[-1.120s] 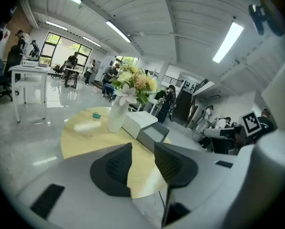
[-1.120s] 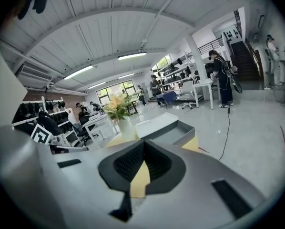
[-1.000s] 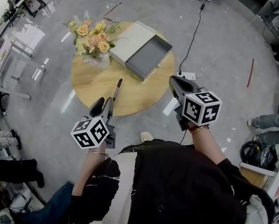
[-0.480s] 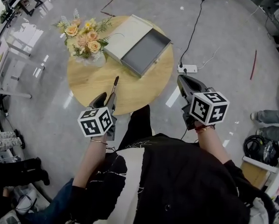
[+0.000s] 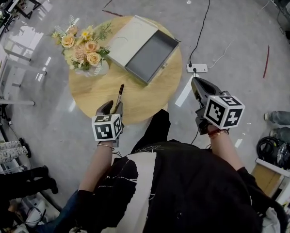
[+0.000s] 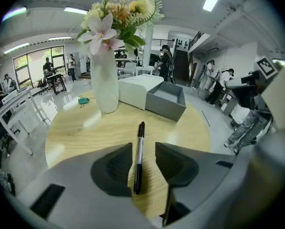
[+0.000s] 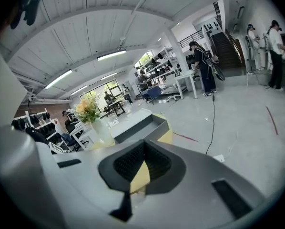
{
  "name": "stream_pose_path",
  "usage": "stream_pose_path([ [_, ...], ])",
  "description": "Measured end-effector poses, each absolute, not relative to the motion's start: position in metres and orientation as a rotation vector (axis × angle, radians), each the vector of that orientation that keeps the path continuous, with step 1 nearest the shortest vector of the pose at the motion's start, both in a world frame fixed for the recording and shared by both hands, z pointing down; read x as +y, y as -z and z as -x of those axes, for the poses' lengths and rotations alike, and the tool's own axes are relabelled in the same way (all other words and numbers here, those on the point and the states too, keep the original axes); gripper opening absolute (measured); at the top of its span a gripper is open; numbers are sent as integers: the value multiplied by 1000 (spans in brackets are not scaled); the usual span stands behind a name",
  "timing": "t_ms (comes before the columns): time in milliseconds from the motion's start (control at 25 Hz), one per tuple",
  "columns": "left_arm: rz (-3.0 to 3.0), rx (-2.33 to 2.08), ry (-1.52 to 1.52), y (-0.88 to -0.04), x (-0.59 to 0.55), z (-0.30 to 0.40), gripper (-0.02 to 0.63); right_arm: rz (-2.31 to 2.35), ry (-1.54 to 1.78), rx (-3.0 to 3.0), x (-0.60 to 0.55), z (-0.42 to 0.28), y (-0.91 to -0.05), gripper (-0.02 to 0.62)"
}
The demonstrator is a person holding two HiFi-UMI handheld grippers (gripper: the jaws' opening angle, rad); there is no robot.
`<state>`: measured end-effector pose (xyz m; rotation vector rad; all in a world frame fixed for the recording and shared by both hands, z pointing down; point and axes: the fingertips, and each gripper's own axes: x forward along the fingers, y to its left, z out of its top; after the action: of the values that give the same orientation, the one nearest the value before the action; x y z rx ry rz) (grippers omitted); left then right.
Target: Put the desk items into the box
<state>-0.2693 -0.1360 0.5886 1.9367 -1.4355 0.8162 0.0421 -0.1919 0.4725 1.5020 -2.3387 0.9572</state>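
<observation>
A black pen (image 5: 119, 93) lies on the round wooden table (image 5: 94, 86), pointing toward the box. My left gripper (image 5: 112, 107) is at the table's near edge, open. In the left gripper view the pen (image 6: 139, 156) lies between the pads of the left gripper (image 6: 144, 146), touching neither. The grey open box (image 5: 152, 56) sits at the table's far right with its white lid (image 5: 129, 39) beside it, and nothing shows inside. My right gripper (image 5: 194, 81) hangs over the floor right of the table, shut and holding nothing; the right gripper (image 7: 143, 144) looks toward the box (image 7: 137, 127).
A white vase of flowers (image 5: 82, 52) stands at the table's far left, and in the left gripper view the vase (image 6: 104, 85) is just left of the box (image 6: 168, 106). A power strip (image 5: 197, 68) with its cable lies on the floor by the right gripper. People stand further off.
My left gripper has moved forward onto the table edge, so its jaws now flank the pen's near end. The right gripper has hardly moved.
</observation>
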Motion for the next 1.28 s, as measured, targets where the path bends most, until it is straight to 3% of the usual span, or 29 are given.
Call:
stream_pose_path([
  [720,-1974,-1311,-990,-620,-141,269,153,-1553,-1058,-2334,-213,-46,-480,6],
  [960,-2001,-1271,-1040,-619,-139,259,75,-1549,-1073,-2335,-209,-44,-481,6],
  [1280,-1968,-1275,-999,-619,-140,258,51,-1565,-1069,-2334,-203,-48,-477,6],
])
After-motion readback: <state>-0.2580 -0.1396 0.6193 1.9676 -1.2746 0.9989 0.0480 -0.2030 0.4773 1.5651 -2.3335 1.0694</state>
